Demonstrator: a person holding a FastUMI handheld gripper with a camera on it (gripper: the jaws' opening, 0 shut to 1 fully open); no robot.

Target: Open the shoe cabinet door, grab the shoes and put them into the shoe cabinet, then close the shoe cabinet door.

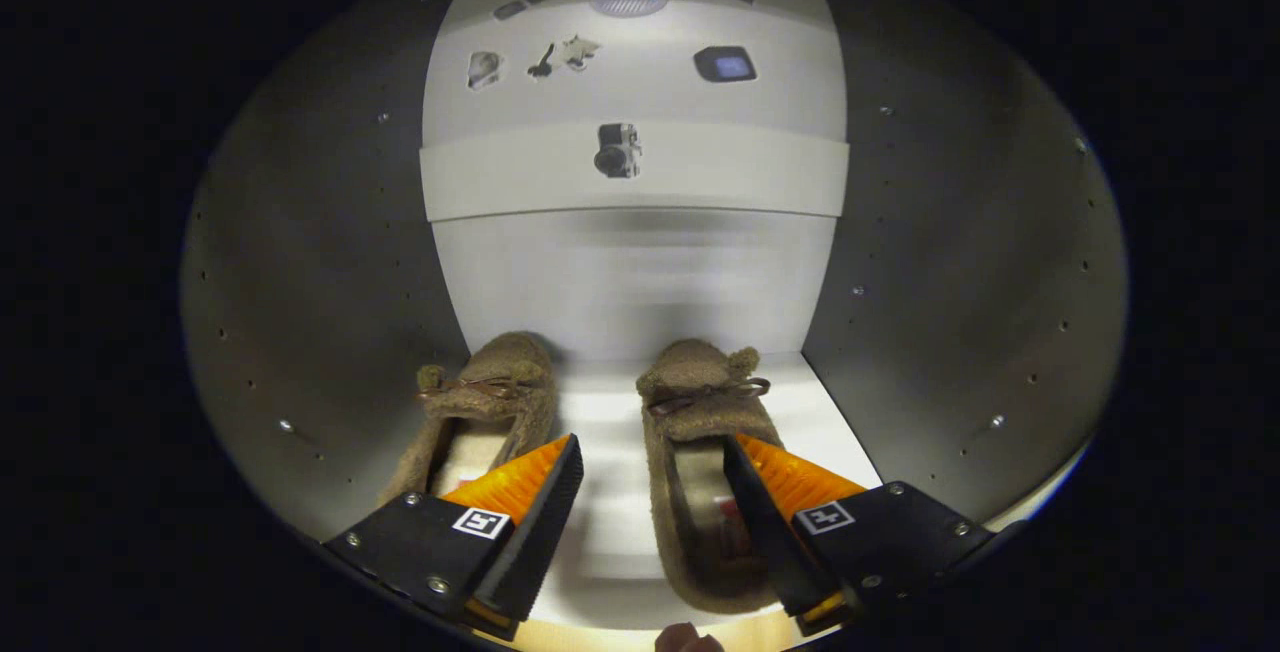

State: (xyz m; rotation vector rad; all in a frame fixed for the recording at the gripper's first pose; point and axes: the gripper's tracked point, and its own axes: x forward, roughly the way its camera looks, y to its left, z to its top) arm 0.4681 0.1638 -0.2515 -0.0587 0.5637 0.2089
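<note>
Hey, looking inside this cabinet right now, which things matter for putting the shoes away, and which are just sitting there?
Part of the job:
- left slipper
- right slipper
- shoe cabinet, both slippers on its white floor
- hand-held gripper, fingers open, one over each slipper's inner side

Just there:
- camera on the pale wall beyond
- small stickers higher on that wall

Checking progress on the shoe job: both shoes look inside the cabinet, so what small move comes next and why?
Probably draw the gripper straight back out. Its fingers are open, and both brown shoes, left and right, already rest on the cabinet's white shelf; the door remains to be closed.
</note>
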